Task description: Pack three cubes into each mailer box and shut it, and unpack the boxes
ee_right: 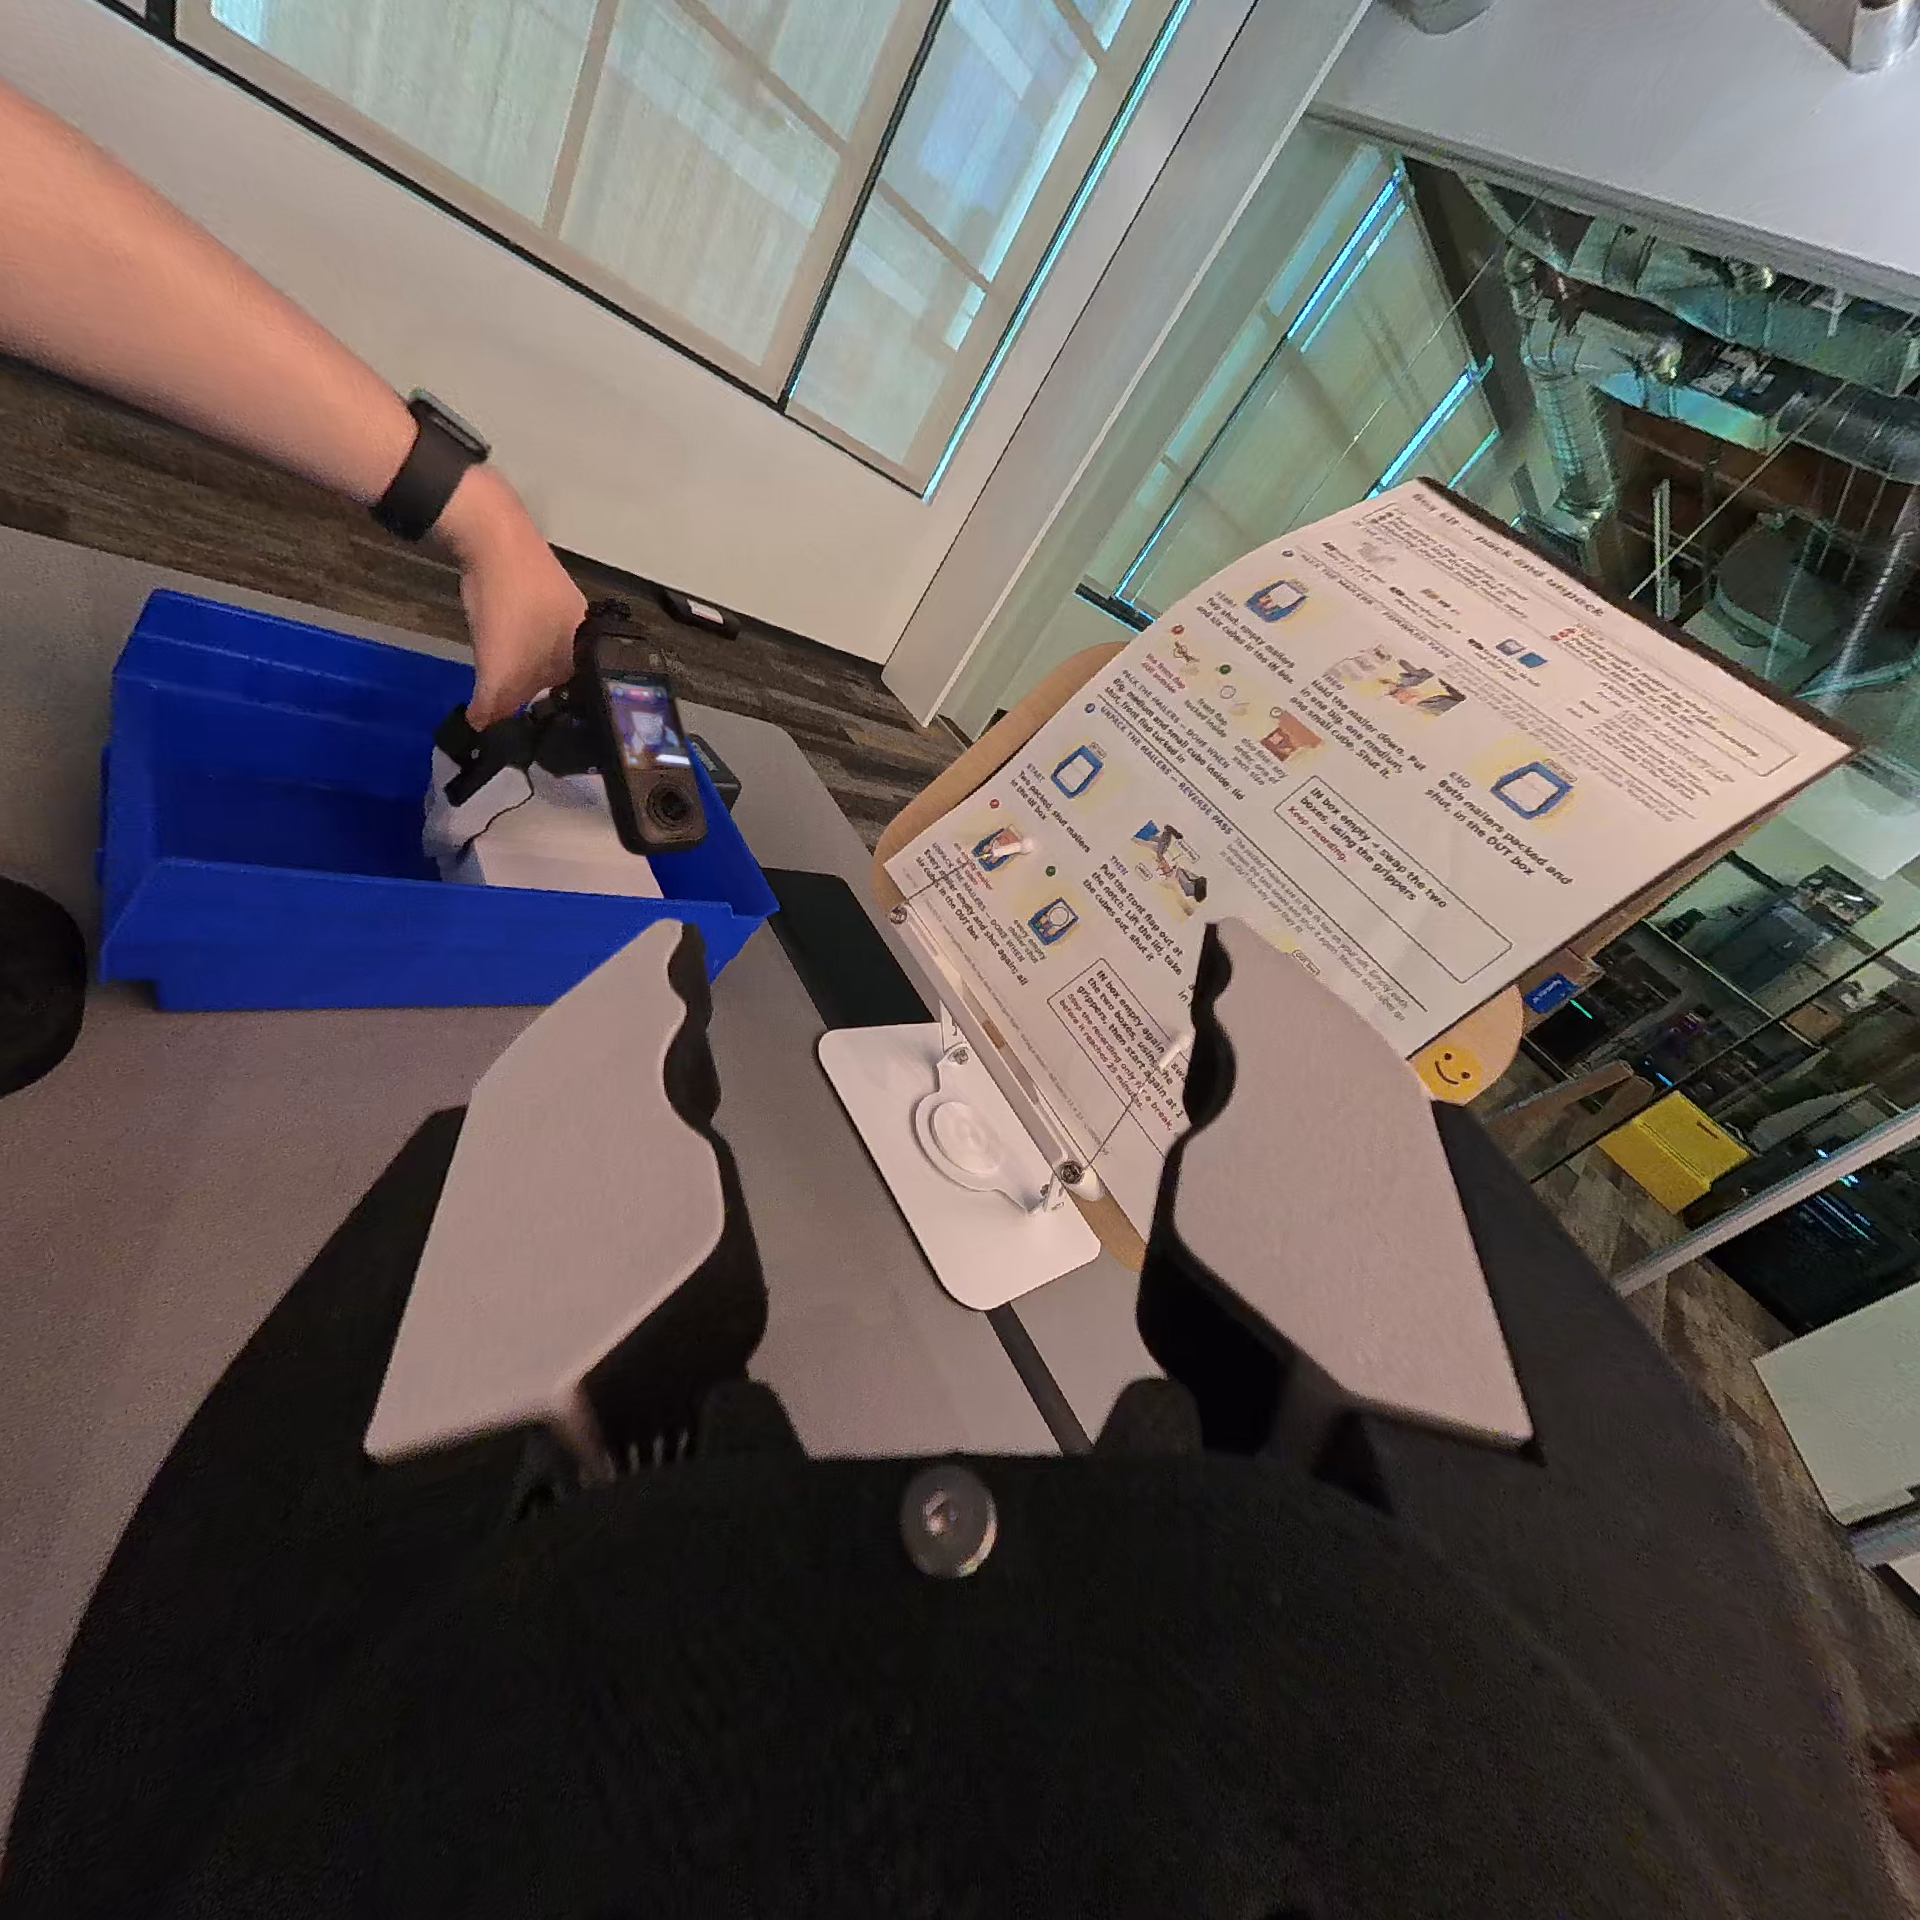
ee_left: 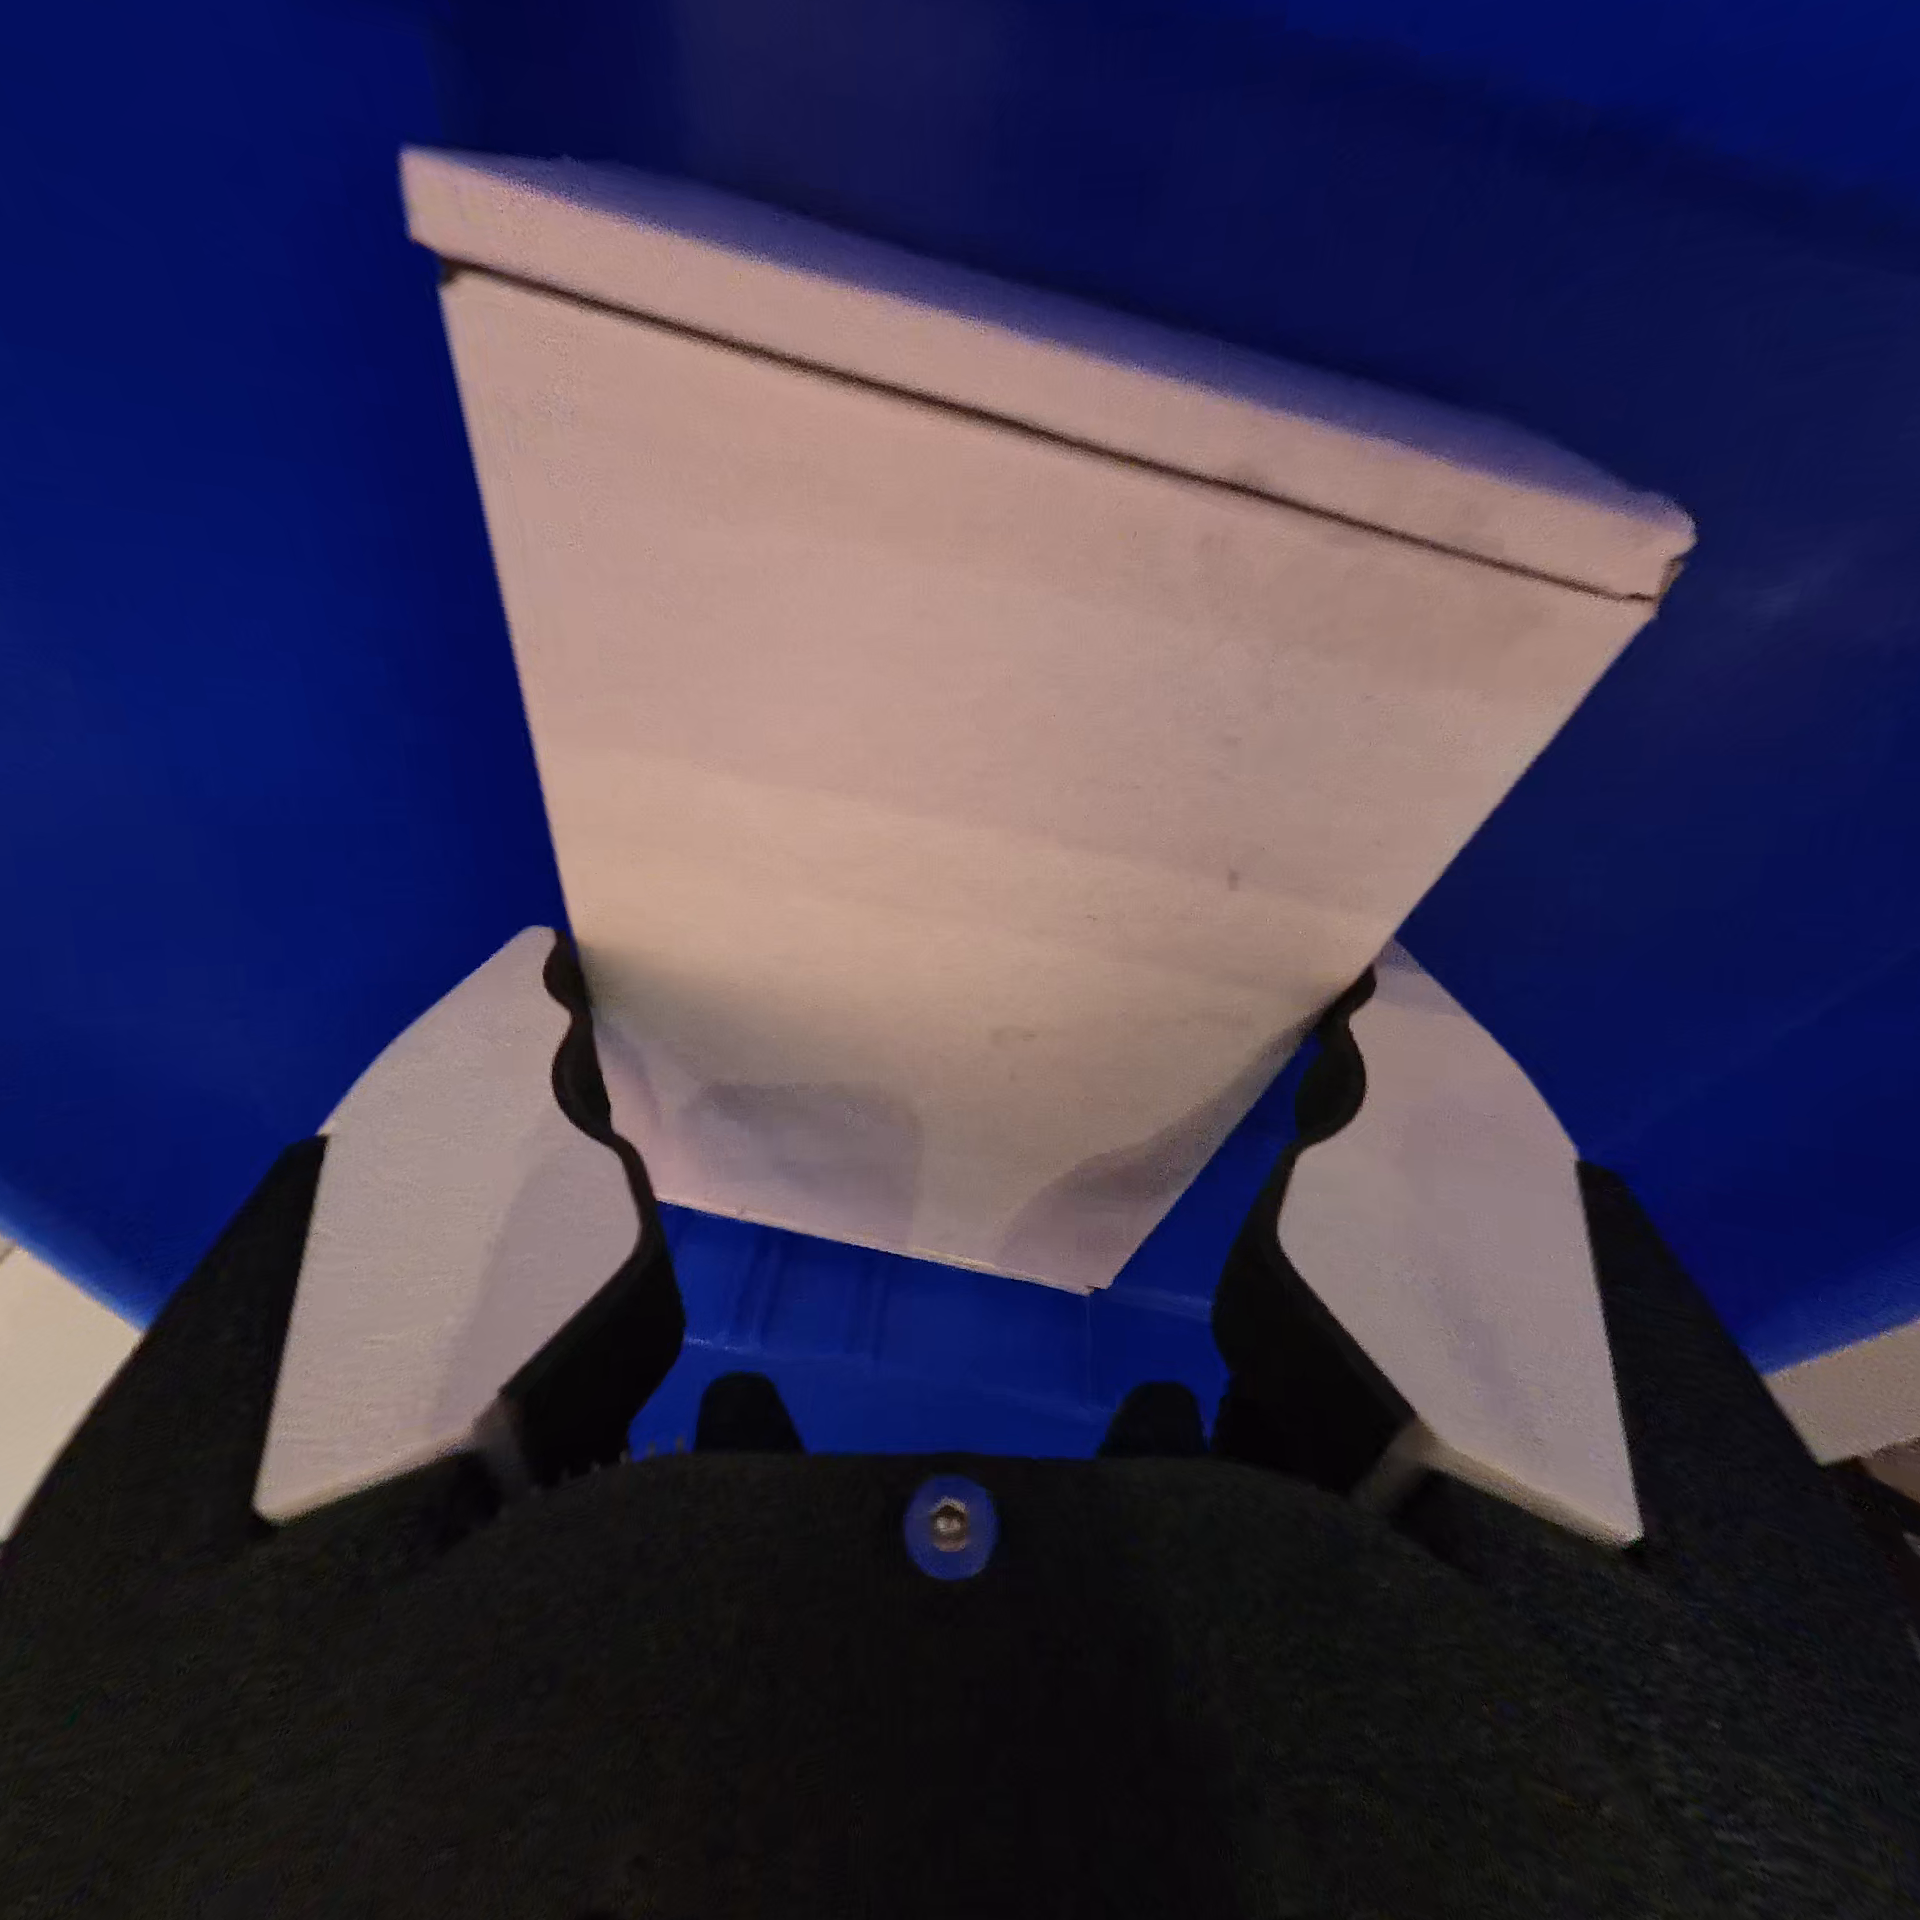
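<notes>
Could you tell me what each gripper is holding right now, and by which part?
The left gripper clamps the closed white mailer box by its two opposite sides at its near end, inside the blue bin. The right gripper holds nothing.

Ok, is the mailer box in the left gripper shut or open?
Shut. The white mailer box has its lid down, only a thin seam showing, and the left gripper grips its sides inside the blue bin.

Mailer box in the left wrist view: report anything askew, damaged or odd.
Nothing stands out. The mailer box is shut, its lid seam straight and its corners whole, with only faint scuffs. The left tongs grip its near end inside the blue bin. The right tongs are open and empty over the table.
</notes>
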`<act>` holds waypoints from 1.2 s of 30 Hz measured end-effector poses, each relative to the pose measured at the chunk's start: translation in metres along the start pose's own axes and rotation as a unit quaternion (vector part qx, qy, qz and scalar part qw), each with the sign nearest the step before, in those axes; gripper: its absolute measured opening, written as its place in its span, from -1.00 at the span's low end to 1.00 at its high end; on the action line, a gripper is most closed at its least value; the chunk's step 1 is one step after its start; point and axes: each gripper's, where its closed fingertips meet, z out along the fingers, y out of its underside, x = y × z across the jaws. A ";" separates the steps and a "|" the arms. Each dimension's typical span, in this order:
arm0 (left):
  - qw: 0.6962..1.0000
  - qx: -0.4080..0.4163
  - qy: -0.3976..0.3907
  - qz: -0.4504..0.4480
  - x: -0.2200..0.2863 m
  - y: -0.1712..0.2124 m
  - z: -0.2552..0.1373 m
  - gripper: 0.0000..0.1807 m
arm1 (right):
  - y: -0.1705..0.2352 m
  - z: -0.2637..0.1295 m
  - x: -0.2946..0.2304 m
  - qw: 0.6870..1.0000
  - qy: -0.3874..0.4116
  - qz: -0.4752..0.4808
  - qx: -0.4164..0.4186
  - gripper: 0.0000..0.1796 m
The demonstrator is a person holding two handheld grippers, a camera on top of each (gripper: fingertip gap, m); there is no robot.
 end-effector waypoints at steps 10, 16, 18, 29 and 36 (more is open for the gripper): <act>0.998 -0.019 -0.026 0.047 -0.002 0.004 0.017 0.59 | 0.012 0.012 -0.005 1.000 -0.011 -0.003 -0.022 0.00; 0.999 -0.001 -0.033 0.043 -0.005 0.002 0.016 0.57 | 0.016 0.017 -0.009 0.999 -0.019 -0.008 -0.032 0.00; 0.998 0.002 -0.038 0.045 -0.006 0.003 0.014 0.56 | 0.017 0.018 -0.010 0.999 -0.023 -0.006 -0.033 0.00; 0.998 0.010 -0.059 0.033 -0.013 0.002 -0.005 0.55 | 0.020 0.020 -0.014 0.999 -0.030 -0.013 -0.041 0.00; 0.997 -0.001 -0.069 0.030 -0.013 0.006 -0.017 0.55 | 0.017 0.015 -0.011 0.999 -0.027 -0.011 -0.033 0.00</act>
